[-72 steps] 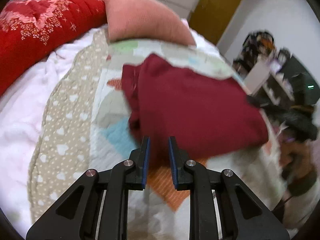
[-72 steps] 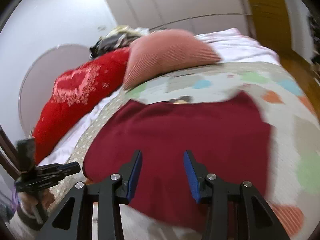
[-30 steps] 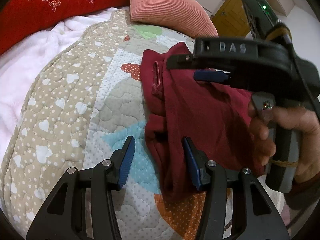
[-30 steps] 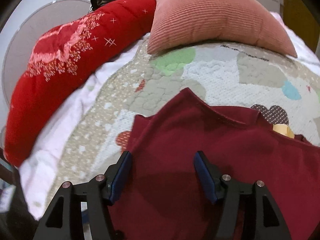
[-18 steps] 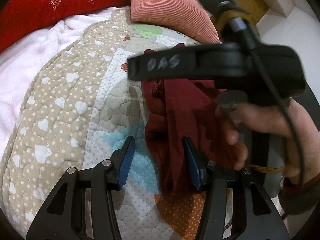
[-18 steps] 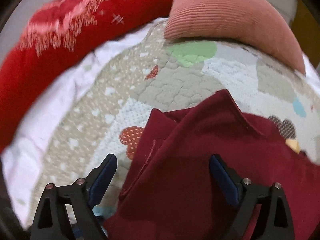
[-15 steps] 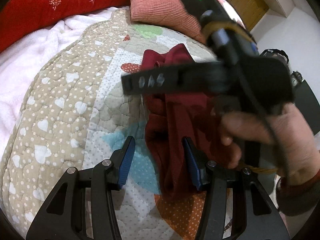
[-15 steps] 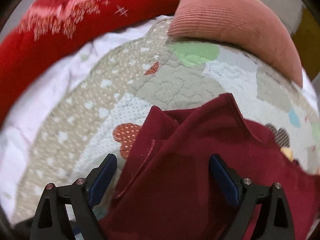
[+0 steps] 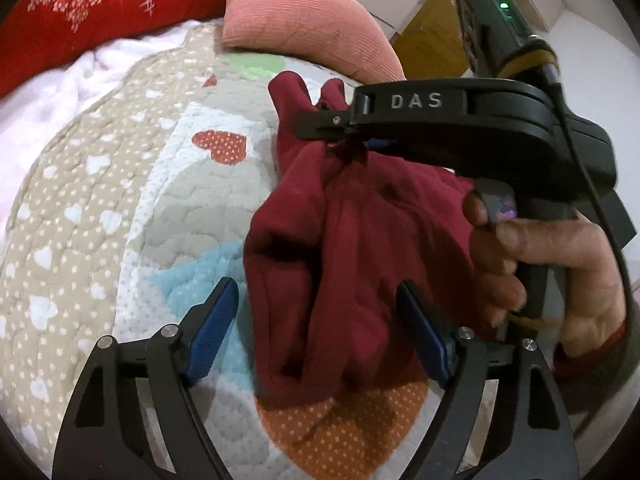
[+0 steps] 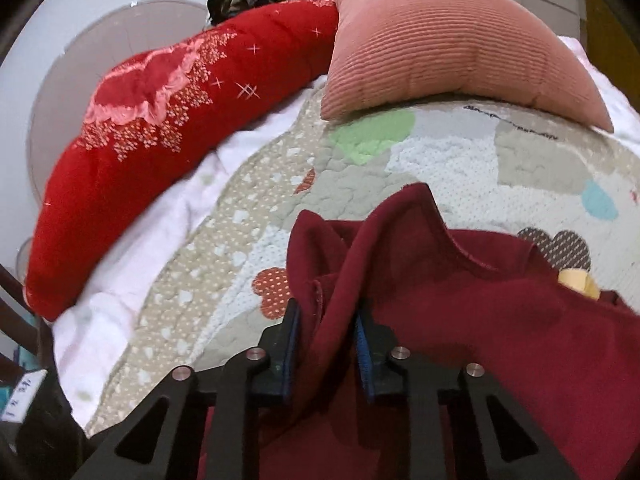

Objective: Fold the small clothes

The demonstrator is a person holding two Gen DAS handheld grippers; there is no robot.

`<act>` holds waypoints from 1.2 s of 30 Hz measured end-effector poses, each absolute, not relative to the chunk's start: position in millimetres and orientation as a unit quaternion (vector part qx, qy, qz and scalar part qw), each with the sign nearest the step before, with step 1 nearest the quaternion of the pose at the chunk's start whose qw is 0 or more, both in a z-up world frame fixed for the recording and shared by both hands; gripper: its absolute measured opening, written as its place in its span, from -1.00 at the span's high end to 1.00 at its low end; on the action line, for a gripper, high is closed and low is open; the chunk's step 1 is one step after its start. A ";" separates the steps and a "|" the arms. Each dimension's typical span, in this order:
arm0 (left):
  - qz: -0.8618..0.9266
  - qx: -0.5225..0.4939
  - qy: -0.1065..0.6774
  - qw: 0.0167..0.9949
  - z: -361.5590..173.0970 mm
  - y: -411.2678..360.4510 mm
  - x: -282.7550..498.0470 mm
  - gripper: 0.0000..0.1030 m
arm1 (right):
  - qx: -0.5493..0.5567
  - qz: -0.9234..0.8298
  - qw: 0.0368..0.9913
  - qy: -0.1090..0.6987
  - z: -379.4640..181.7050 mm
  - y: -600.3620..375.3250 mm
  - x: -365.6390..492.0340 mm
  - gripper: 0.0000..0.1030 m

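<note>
A dark red garment (image 9: 340,248) lies bunched on the patchwork quilt (image 9: 120,184). My right gripper (image 10: 326,320) is shut on a pinched fold of the garment (image 10: 460,320) near its far left corner and lifts it. It also shows in the left wrist view (image 9: 340,142), held by a hand. My left gripper (image 9: 320,320) is open, its blue pads either side of the garment's near hanging edge, not closed on it.
A pink ribbed cushion (image 10: 452,40) and a long red bolster (image 10: 160,112) lie at the head of the bed. A white fleece blanket (image 10: 132,264) borders the quilt (image 10: 520,152) on the left. A yellow label (image 10: 576,280) shows at the garment's edge.
My right gripper has closed from wide open onto a fold of the red garment and raised it. My left gripper has opened wider around the near edge.
</note>
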State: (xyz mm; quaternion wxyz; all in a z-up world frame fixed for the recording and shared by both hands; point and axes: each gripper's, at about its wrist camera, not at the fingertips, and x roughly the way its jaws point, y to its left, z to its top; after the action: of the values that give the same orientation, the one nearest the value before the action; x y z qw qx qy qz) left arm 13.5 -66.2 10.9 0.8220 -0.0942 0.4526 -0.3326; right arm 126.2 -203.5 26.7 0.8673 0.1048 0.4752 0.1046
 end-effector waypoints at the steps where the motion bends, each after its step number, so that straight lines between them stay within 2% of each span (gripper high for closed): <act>1: -0.330 -0.098 0.451 0.823 10.9 -66.3 14.5 -0.55 | 0.108 0.107 0.869 0.470 27.5 -203.4 123.1 0.60; 2: -0.331 -0.103 0.451 0.822 11.4 -66.3 14.9 -0.27 | 0.112 0.110 0.871 0.465 29.0 -204.2 120.8 0.63; 3: -0.341 -0.106 0.452 0.817 13.3 -67.3 14.8 0.17 | 0.117 0.113 0.873 0.460 30.8 -205.6 117.2 0.65; 7: -0.360 -0.097 0.428 0.823 36.0 -75.0 1.1 0.45 | 0.141 0.122 0.884 0.428 51.7 -227.2 96.2 0.68; 12: -0.431 -0.059 0.390 0.811 92.9 -122.2 -33.8 0.46 | 0.163 0.122 0.900 0.386 91.6 -275.9 50.6 0.69; 16: -0.487 -0.020 0.378 0.787 112.4 -188.7 -60.6 0.46 | 0.196 0.093 0.915 0.341 119.3 -340.8 2.3 0.69; 20: -0.512 0.009 0.418 0.751 86.7 -264.0 -71.3 0.54 | 0.254 0.041 0.908 0.332 106.3 -410.6 -39.1 0.70; 24: -0.496 0.038 0.434 0.751 57.1 -298.3 -74.6 0.54 | 0.321 0.001 0.874 0.364 54.5 -460.4 -53.8 0.66; 25: -0.494 0.051 0.427 0.755 56.0 -299.6 -75.0 0.54 | 0.344 -0.005 0.863 0.369 39.6 -470.7 -56.2 0.58; 26: -0.495 0.061 0.422 0.757 56.4 -299.5 -77.2 0.48 | 0.364 -0.008 0.855 0.370 28.9 -479.2 -59.2 0.31; 27: -0.500 0.076 0.419 0.754 60.0 -297.2 -80.1 0.36 | 0.393 -0.004 0.848 0.356 22.0 -485.7 -65.9 0.12; 28: -0.503 0.084 0.419 0.751 64.9 -292.8 -80.3 0.29 | 0.416 0.012 0.845 0.337 20.8 -492.0 -72.0 0.04; 29: -0.506 0.097 0.416 0.750 74.0 -285.4 -83.9 0.15 | 0.434 0.027 0.843 0.317 21.7 -494.7 -77.4 -0.21; 30: -0.510 0.102 0.406 0.752 79.6 -278.8 -81.0 0.09 | 0.446 0.038 0.843 0.299 24.8 -495.5 -83.0 -0.45; 32: -0.506 0.110 0.374 0.770 94.9 -268.1 -85.3 0.09 | 0.449 0.045 0.845 0.285 29.8 -494.4 -86.7 -0.58; 36: -0.460 0.103 0.349 0.810 102.3 -240.8 -76.1 0.06 | 0.450 0.021 0.840 0.302 25.2 -495.0 -74.6 -0.63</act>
State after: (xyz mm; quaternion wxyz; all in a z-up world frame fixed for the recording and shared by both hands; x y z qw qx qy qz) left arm -76.1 -240.8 102.3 0.8103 0.1026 0.3485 -0.4597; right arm -74.6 -495.0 25.2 0.8398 0.4503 0.3025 0.0213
